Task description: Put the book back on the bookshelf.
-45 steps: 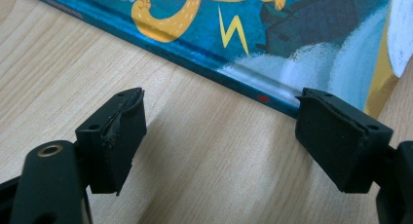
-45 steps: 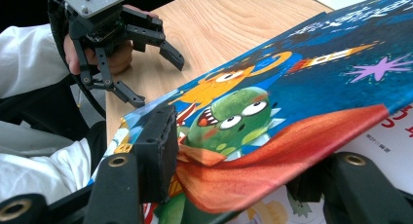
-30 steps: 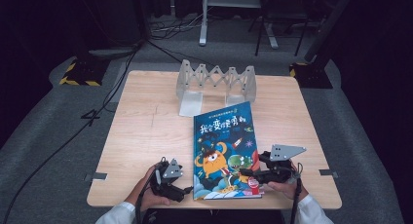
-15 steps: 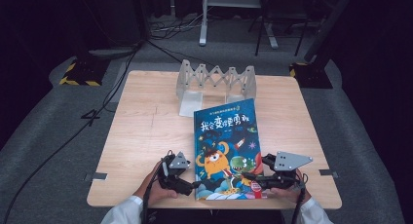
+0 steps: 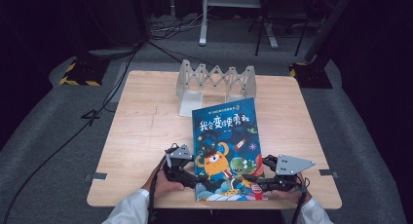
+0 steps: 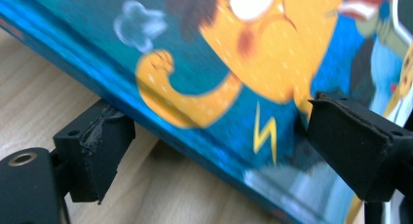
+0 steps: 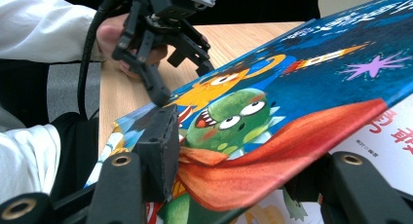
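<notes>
Item one, the book [image 5: 228, 148]: blue picture cover with an orange monster and a green one, lying at lower centre of the high view on the table [image 5: 141, 136], its far edge just short of the rack [image 5: 216, 80] at upper centre. In my right gripper view the front cover is lifted off the white first page, tilted up toward the upper right of the frame. Item two, my left gripper [image 5: 192, 179]: at the book's lower left corner in the high view, hand [image 5: 163, 185] behind it. In the left gripper view the book's spine edge runs slantwise between the jaws, one jaw on the wood beneath and the other above the cover; the jaws have just been opening and I see a gap at the pads, so I log it as released. Item three, my right gripper [image 5: 254, 181]: at the book's lower right corner, grey plate on top. In its own view one jaw sits on the cover's face and the other under it, grasping the raised cover.
</notes>
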A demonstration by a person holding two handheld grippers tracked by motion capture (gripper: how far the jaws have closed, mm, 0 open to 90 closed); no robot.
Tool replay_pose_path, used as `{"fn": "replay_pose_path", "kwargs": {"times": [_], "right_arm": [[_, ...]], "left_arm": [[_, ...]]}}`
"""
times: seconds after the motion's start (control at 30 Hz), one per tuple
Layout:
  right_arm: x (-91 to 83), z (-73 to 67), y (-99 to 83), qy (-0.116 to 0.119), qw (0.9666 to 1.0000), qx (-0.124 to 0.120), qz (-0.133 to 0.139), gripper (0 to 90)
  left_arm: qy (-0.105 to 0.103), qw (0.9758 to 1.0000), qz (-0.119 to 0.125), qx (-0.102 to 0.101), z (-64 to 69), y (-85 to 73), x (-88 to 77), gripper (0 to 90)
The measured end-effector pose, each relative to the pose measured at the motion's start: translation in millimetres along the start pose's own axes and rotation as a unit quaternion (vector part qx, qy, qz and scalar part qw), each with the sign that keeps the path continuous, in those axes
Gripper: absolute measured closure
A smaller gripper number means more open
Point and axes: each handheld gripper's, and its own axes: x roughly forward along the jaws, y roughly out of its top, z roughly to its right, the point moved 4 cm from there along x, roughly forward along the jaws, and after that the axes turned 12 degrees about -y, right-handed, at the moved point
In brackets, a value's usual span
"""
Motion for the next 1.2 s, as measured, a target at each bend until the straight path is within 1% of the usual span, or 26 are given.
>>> {"fn": "replay_pose_path", "kwargs": {"times": [0.13,0.17,0.2,0.3,0.4,0.47,0.5,0.53,0.6,0.63,0.7,0.77,0.83,0.87,0.9,0.93,0.97,1.0,1.07,1.13,1.17,1.2], "right_arm": [[0.1,0.0,0.0,0.001,1.0,-0.002,0.001,47.0],[0.1,0.1,-0.2,0.001,1.0,-0.001,0.001,46.9],[0.2,0.5,-0.6,0.001,1.0,-0.001,0.001,46.9],[0.2,1.8,-1.3,0.003,1.0,0.0,0.001,47.4],[-0.6,3.5,-2.6,0.017,0.9999,0.002,-0.001,49.7],[-0.8,3.8,-2.9,0.021,0.9998,-0.001,-0.003,50.9],[-0.8,4.0,-2.9,0.021,0.9998,0.0,-0.006,51.7],[-0.4,4.9,-3.3,0.018,0.9997,0.001,-0.013,52.1],[-0.4,6.3,-4.4,0.015,0.9997,0.001,-0.019,52.9],[-0.2,7.3,-5.5,0.011,0.9997,0.003,-0.023,53.2],[-0.9,9.5,-8.6,0.008,0.9996,0.007,-0.026,54.1],[-2.3,11.6,-11.6,0.002,0.9995,0.012,-0.029,54.3],[-3.2,13.3,-13.4,-0.004,0.9994,0.014,-0.032,54.4],[-3.5,14.6,-14.5,-0.009,0.9993,0.015,-0.032,54.5],[-4.0,16.1,-15.9,-0.012,0.9992,0.017,-0.034,54.6],[-4.5,17.9,-18.7,-0.019,0.9989,0.022,-0.037,54.7],[-4.6,19.4,-21.4,-0.021,0.9987,0.026,-0.039,54.8],[-4.6,19.4,-21.4,-0.021,0.9987,0.026,-0.039,54.8],[-4.6,21.4,-26.6,-0.027,0.9979,0.031,-0.049,54.2],[-4.5,21.8,-27.6,-0.032,0.9977,0.03,-0.053,53.6],[-4.4,22.6,-28.7,-0.041,0.9972,0.029,-0.056,52.9],[-4.4,23.7,-30.2,-0.054,0.9963,0.028,-0.061,53.1]], "left_arm": [[-0.016,0.9997,0.014,-0.015,-6.0,4.9,1.7,10.2],[-0.021,0.9995,0.013,-0.018,-7.4,5.8,2.2,10.2],[-0.024,0.9995,0.011,-0.015,-8.4,6.6,2.4,10.2],[-0.021,0.9996,0.015,-0.014,-7.9,7.6,0.8,11.8],[-0.013,0.9994,0.031,-0.006,-6.0,9.5,-5.1,18.2],[0.0,0.999,0.045,0.007,-3.7,11.5,-9.9,21.6],[0.003,0.9982,0.057,0.014,-2.0,12.7,-13.0,23.6],[0.004,0.9978,0.063,0.018,-0.7,13.6,-15.1,25.2],[0.007,0.9967,0.073,0.033,4.0,16.2,-20.3,26.5],[0.012,0.9962,0.073,0.045,7.9,17.8,-22.7,27.0],[0.021,0.9951,0.074,0.062,14.1,19.9,-25.7,29.2],[0.022,0.9941,0.078,0.072,19.4,21.7,-27.2,30.0],[0.038,0.9915,0.084,0.091,25.2,23.6,-28.1,32.5],[0.042,0.9903,0.087,0.099,27.7,24.9,-28.5,33.5],[0.046,0.9886,0.093,0.109,31.5,27.0,-29.0,35.3],[0.044,0.9876,0.099,0.114,34.5,29.0,-29.2,37.2],[0.044,0.9876,0.099,0.114,34.5,29.0,-29.2,38.2],[0.04,0.9866,0.103,0.12,36.7,30.8,-29.2,38.2],[0.041,0.9841,0.11,0.133,41.7,35.3,-29.1,40.4],[0.045,0.9823,0.11,0.145,45.0,39.3,-27.5,40.6],[0.047,0.9815,0.111,0.149,46.1,41.1,-26.1,41.5],[0.041,0.9815,0.111,0.15,47.7,42.4,-24.3,43.5]]}}
